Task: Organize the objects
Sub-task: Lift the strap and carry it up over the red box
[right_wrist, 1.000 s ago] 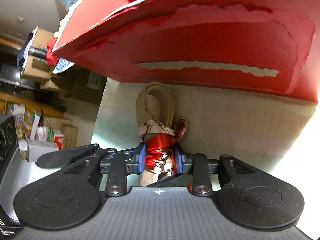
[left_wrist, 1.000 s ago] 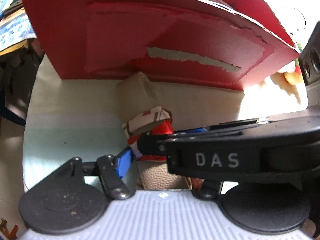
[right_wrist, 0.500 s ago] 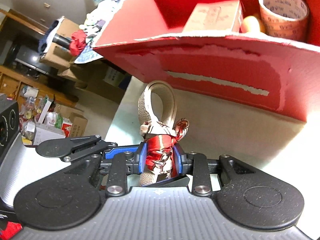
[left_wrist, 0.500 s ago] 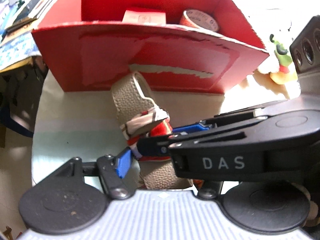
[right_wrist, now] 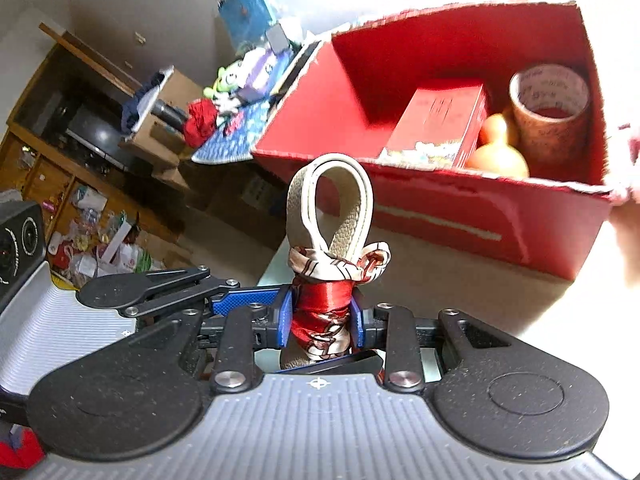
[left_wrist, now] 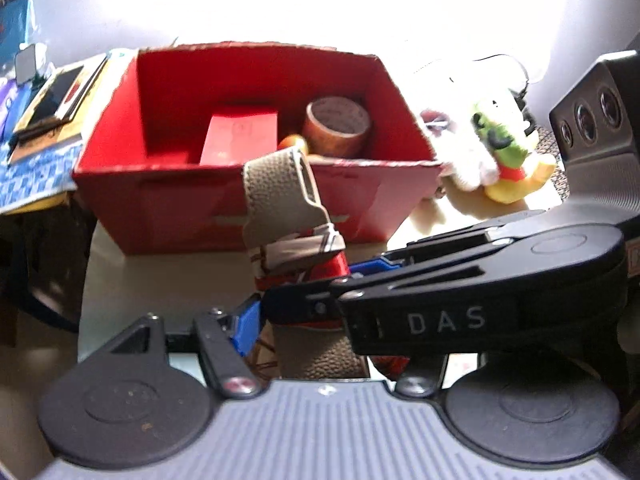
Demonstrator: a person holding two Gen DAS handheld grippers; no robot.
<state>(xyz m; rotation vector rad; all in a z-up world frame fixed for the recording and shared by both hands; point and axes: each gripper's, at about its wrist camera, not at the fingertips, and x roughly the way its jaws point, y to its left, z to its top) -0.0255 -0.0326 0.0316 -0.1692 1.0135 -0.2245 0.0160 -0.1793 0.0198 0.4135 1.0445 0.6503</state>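
A looped beige leather strap [left_wrist: 276, 192] [right_wrist: 352, 216] with a red patterned scarf [right_wrist: 326, 300] [left_wrist: 300, 256] knotted round it hangs lifted in front of a red cardboard box [left_wrist: 160, 208] [right_wrist: 460, 216]. My right gripper [right_wrist: 322, 318] is shut on the scarf, its blue pads pressing both sides. It crosses the left wrist view [left_wrist: 332, 280] from the right. My left gripper [left_wrist: 316, 344] holds the same bundle lower down. One of its blue fingers [right_wrist: 244, 300] reaches in from the left, and its far finger is hidden in its own view.
In the box lie a small red carton [right_wrist: 440, 120], a brown tape roll [right_wrist: 550, 112] and an orange gourd [right_wrist: 498, 152]. A white and yellow plush toy [left_wrist: 492, 148] sits right of the box. Cluttered shelves and boxes [right_wrist: 80, 220] fill the room to the left.
Both grippers have risen with the strap bundle still held. The red box, first seen from low against its front wall, now shows its open top and contents.
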